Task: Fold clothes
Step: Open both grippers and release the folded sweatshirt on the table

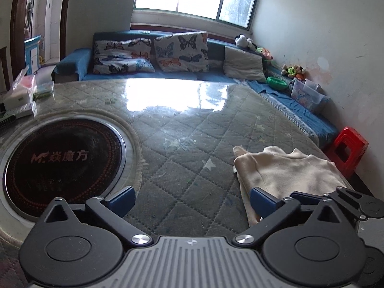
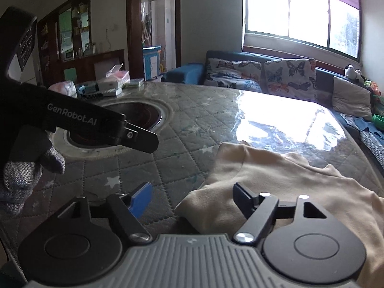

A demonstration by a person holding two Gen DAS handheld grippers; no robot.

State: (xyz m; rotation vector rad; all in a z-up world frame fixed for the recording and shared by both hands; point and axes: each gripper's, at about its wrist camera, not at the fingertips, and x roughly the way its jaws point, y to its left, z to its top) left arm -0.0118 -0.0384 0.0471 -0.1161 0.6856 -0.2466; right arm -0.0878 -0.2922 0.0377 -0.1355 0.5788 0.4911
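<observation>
L gripper [image 1: 192, 200] was wide open, nothing between fingers, over the table [image 1: 187, 129]; R gripper [image 2: 192, 198] also wide open, its right finger over the cloth [image 2: 288, 177]; cream cloth lay crumpled at 3 o'clock in L view; burner [image 1: 62, 165] at 9; sofa [image 1: 148, 55] at 12, far.
</observation>
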